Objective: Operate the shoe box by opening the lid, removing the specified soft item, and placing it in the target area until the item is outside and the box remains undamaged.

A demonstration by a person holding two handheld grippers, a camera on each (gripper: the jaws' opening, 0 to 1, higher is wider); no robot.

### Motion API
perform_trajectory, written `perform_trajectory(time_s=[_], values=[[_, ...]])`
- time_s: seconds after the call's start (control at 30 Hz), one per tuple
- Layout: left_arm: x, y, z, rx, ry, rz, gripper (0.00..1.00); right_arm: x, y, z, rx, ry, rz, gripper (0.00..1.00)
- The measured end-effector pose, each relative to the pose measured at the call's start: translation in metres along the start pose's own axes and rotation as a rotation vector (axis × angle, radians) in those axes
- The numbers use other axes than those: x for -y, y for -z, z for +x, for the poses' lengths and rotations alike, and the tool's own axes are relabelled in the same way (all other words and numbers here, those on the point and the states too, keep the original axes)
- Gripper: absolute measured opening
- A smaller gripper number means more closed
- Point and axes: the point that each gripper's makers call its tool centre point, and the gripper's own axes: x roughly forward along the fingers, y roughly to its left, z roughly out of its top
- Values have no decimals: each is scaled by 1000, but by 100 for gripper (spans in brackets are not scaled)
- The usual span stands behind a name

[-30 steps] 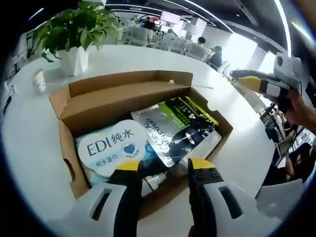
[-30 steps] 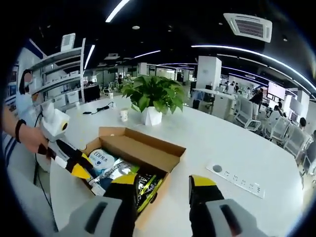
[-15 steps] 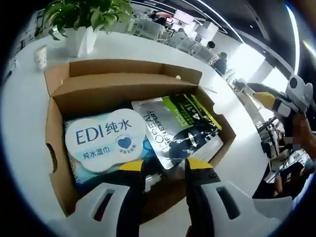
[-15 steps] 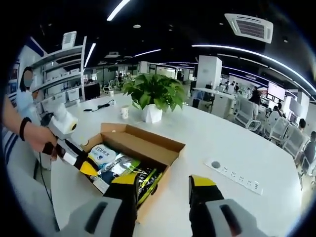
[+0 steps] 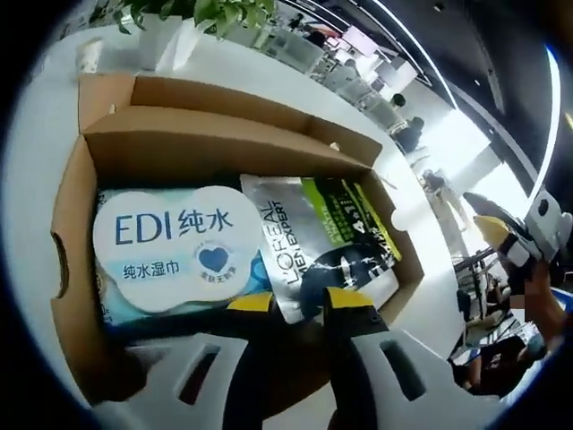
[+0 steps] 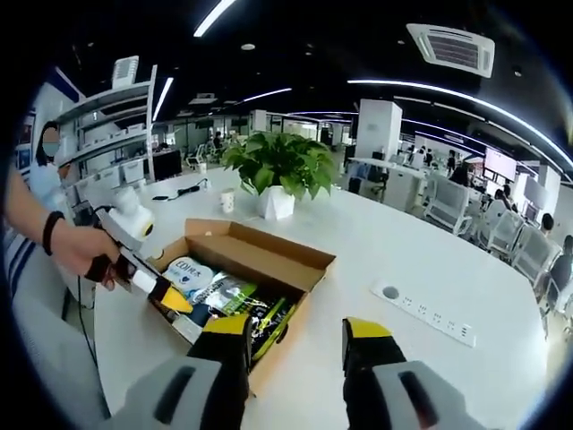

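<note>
Shoe box (image 5: pixel 224 148) sits open on the white table (image 6: pixel 430 269), its lid folded back at twelve o'clock, so the opening step looks done. Inside lie a wipes pack (image 5: pixel 170 246) at nine o'clock and a silver pouch (image 5: pixel 322 237) at three, both not yet lifted out. The left gripper (image 5: pixel 295 305) reaches over the near wall, jaws parted with nothing between them. The right gripper (image 6: pixel 291 336) hovers released beside the box. Removal and placing remain.
</note>
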Motion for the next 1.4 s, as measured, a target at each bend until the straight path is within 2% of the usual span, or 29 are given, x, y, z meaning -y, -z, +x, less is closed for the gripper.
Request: perform_trajectory(time_s=[0.13,0.3,0.37,0.57,0.87,1.0,1.23,1.4], values=[[-5,-2,0,7,-6,-54,12,-2,5,0,-8,-1,3,37],[-5,-6,-4,30,-9,-77,3,-5,9,1,-15,-7,9,37],[-2,-8,-4,36,6,-108,2,-7,10,1,-16,-9,11,37],[-1,-9,-3,33,6,-104,1,-9,9,3,-15,-12,15,37],[6,-10,-3,33,-1,-36,0,-12,12,3,-21,-16,20,37],[9,-10,-4,33,-16,41,0,-13,13,4,-23,-19,22,37],[13,-12,-7,47,-14,80,0,-16,13,5,-22,-25,24,36],[12,-16,-11,69,-9,73,0,-21,16,6,-30,-39,16,36]])
